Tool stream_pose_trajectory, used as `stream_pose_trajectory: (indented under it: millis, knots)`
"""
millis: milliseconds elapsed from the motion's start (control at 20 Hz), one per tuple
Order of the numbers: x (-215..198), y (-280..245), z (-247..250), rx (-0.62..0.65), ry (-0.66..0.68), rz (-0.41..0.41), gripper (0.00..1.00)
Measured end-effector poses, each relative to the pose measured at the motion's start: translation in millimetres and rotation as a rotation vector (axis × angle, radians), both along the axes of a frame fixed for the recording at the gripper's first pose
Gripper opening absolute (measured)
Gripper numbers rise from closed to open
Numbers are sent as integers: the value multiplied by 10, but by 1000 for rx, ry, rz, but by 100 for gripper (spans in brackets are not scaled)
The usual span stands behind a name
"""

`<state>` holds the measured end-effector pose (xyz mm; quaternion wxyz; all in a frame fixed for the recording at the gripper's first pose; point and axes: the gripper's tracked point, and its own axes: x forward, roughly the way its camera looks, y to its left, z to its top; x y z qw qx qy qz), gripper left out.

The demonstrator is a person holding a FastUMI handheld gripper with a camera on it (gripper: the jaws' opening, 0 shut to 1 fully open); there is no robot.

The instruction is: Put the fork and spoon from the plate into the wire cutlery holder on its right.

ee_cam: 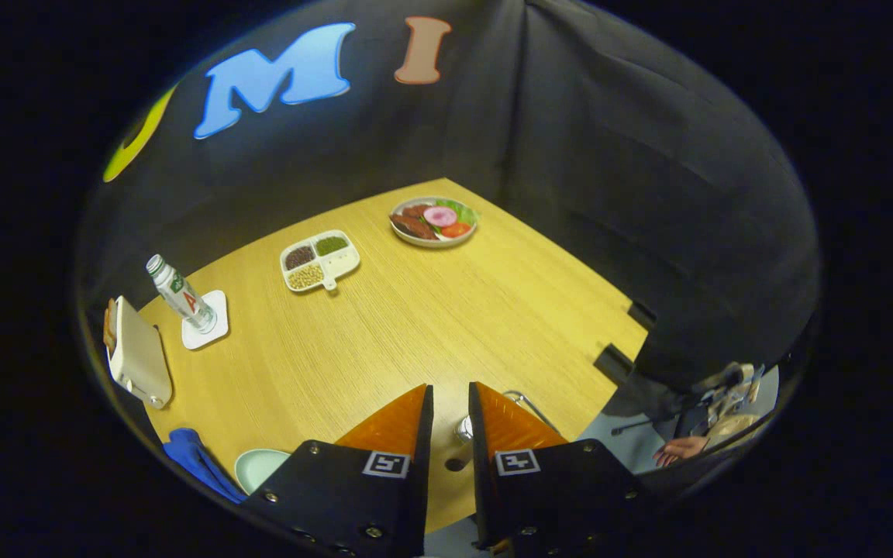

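My gripper hangs high over the near edge of the wooden table, its fingers drawn close with a narrow gap. In that gap a small shiny metal piece rests against the right finger. It looks like the end of a piece of cutlery; fork or spoon, I cannot tell. A curved wire of the cutlery holder peeks out just right of the right finger, the rest hidden behind it. The pale green plate lies left of the left finger, partly covered by it.
A plate of food and a divided snack tray sit far across the table. A bottle stands on a white coaster to the left, beside a cream container. A blue cloth lies by the green plate. A person's hand rests off to the right.
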<state>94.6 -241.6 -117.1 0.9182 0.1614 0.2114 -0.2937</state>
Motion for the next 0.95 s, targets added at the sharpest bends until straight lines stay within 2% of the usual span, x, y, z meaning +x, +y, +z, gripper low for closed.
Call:
stream_pose_trajectory:
  millis: [250, 450, 600, 700, 950]
  knots:
    - [19, 256, 839, -249, -292, 143, 26]
    - [-195, 567, 1366, -356, -485, 256, 26]
    - [-360, 767, 1731, -416, -622, 293, 26]
    - [-476, 833, 1893, -443, -673, 296, 26]
    - [-634, 1053, 2036, -494, -689, 316, 26]
